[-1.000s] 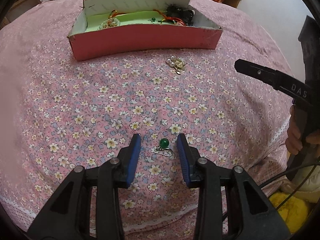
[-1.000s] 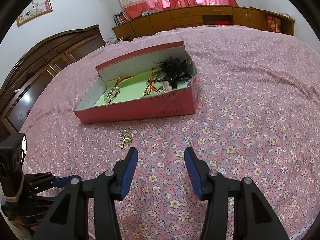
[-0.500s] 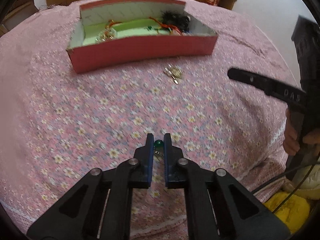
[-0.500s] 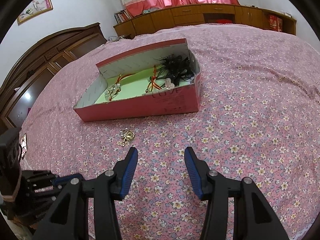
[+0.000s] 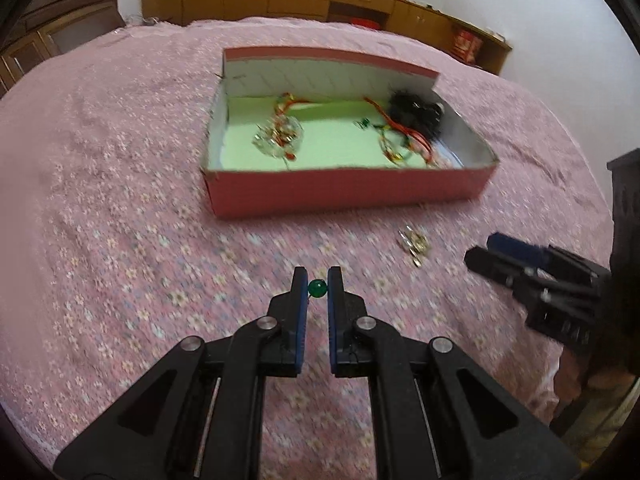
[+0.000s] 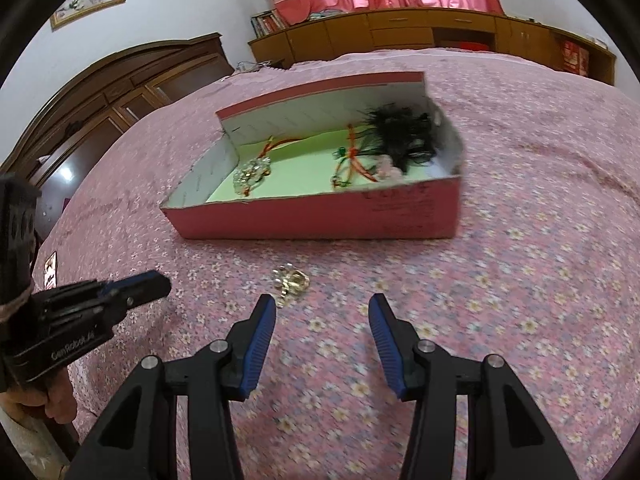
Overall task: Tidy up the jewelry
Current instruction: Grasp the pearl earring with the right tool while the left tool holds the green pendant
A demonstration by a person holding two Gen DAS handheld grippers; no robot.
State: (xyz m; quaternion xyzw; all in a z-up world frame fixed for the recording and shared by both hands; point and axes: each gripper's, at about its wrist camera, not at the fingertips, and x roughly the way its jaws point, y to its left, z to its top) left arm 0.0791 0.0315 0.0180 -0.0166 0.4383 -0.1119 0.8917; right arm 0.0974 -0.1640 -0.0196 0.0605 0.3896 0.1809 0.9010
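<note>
My left gripper (image 5: 318,280) is shut on a green bead earring (image 5: 318,289) and holds it above the floral bedspread, in front of the red box (image 5: 344,190). The box has a light green floor and holds a clear bead bracelet (image 5: 278,140), red cords and a black feathery piece (image 5: 414,114). A gold and pearl earring (image 6: 290,282) lies on the bedspread just beyond my right gripper (image 6: 322,312), which is open and empty. The gold and pearl earring also shows in the left wrist view (image 5: 414,244), with the right gripper (image 5: 496,254) to its right.
The pink floral bedspread (image 6: 520,280) covers the whole bed. A dark wooden headboard (image 6: 120,88) stands at the left and wooden cabinets (image 6: 420,32) along the far wall. The left gripper (image 6: 148,286) shows at the lower left of the right wrist view.
My left gripper closed on the green bead earring, lifted it off the bedspread and moved toward the box. My right gripper moved closer to the gold and pearl earring, still open.
</note>
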